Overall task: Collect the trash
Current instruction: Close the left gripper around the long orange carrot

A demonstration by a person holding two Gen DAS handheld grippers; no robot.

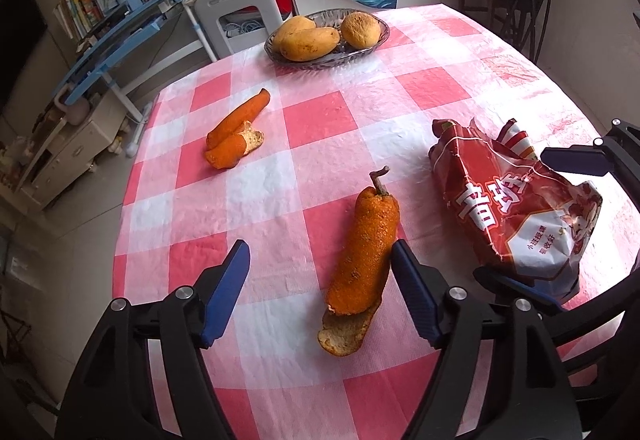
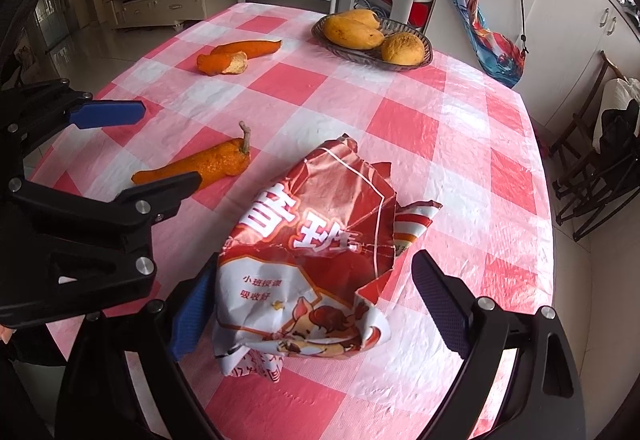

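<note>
A long orange peel with a stem (image 1: 362, 260) lies on the checked table between the fingers of my open left gripper (image 1: 320, 292), close to the right finger. It also shows in the right wrist view (image 2: 200, 166). A crumpled red snack bag (image 2: 312, 252) lies between the fingers of my open right gripper (image 2: 320, 312), its left side against the left pad; it also shows in the left wrist view (image 1: 516, 204). A second orange peel (image 1: 236, 136) lies farther off, also seen in the right wrist view (image 2: 236, 56).
A glass bowl (image 1: 276, 54) of mangoes stands at the table's far side, also in the right wrist view (image 2: 400, 64). The pink checked tablecloth (image 1: 320, 112) covers the table. A white stool (image 1: 240, 20), blue desk and chairs stand beyond the table edges.
</note>
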